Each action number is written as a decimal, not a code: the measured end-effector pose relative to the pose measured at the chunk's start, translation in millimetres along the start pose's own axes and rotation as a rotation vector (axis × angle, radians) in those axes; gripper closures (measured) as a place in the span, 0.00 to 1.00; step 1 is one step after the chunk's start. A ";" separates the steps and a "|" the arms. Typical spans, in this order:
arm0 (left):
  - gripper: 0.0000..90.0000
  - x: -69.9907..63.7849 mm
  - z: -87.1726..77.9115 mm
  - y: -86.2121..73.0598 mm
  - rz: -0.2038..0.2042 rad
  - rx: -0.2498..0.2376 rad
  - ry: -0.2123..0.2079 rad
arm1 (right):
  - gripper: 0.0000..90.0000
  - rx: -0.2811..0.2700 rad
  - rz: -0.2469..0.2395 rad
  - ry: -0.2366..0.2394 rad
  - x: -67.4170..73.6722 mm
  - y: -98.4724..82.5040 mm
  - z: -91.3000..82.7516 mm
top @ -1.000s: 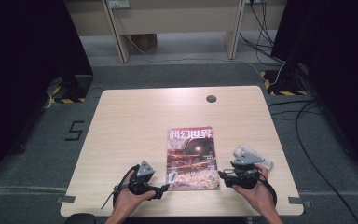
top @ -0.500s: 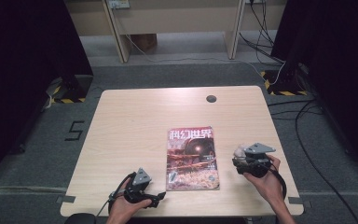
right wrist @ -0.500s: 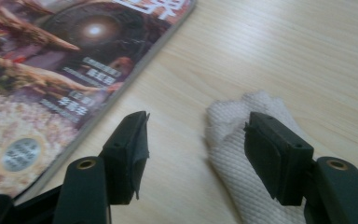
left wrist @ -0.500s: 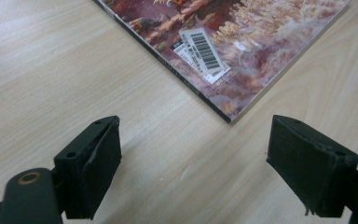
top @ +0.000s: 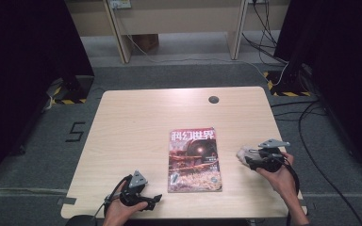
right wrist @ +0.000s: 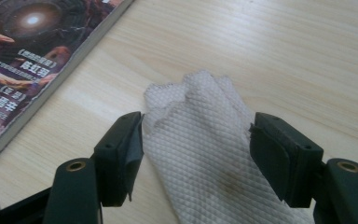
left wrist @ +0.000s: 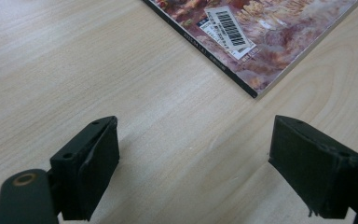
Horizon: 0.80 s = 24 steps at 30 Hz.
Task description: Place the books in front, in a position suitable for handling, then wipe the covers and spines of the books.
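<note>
— Starting at our left: what is the left tool (top: 154, 199) doing?

— It sits low over the near left corner of the tabletop (top: 136, 122), jaws spread wide with only bare wood between them. Released, carrying nothing. Its tips point toward the near corner of the magazine (top: 194, 160), but they stay clear of it.

— And the magazine?

— It lies flat and closed in the middle, cover up, spine toward our left. We aren't touching it with either tool.

— Then the right side.

— The right tool (right wrist: 198, 122) is to the right of the magazine and has the white paper towel (right wrist: 205, 168) between its jaws. They have just been opening a little, yet both pads touch the sides of the bunched sheet, so we read it as a loose hold and not a release. The towel's free end pokes out past the tips, above the wood near the magazine's right edge.

— How will the towel behave?

— We judge it very light, soft and limp, with an embossed surface that should not slip on the pads. It will crumple and sag, and it could tear if dragged hard. There is a faint brownish mark (right wrist: 230, 184) on it.

— Where should we hold it?

— Across the bunched middle, where the folds stack up, leaving a free end to work with. A thin single edge would likely slide out.
</note>
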<state>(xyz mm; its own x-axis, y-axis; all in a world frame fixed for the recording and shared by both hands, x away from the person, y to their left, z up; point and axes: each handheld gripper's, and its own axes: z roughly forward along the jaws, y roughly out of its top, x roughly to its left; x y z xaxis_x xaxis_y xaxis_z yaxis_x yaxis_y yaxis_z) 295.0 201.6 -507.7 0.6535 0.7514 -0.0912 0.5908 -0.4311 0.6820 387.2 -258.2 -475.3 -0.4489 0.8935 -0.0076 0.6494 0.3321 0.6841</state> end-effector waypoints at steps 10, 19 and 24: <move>0.17 2.5 -0.3 -0.8 -0.004 -0.005 0.003 | 0.38 0.066 0.008 0.003 -15.3 -5.6 8.2; 0.17 1.8 0.8 0.1 -0.007 -0.008 -0.002 | 0.37 0.085 0.054 0.053 -25.2 -14.1 16.7; 0.17 1.2 -0.2 1.5 -0.007 -0.024 0.005 | 0.45 0.081 0.039 0.066 -23.9 -15.0 15.3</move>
<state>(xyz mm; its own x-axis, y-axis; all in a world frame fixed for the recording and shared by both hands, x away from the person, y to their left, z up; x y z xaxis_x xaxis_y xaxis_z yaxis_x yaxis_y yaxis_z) 296.6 202.0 -506.6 0.6469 0.7570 -0.0921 0.5838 -0.4139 0.6985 397.6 -279.9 -496.5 -0.4601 0.8853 0.0671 0.7134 0.3236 0.6215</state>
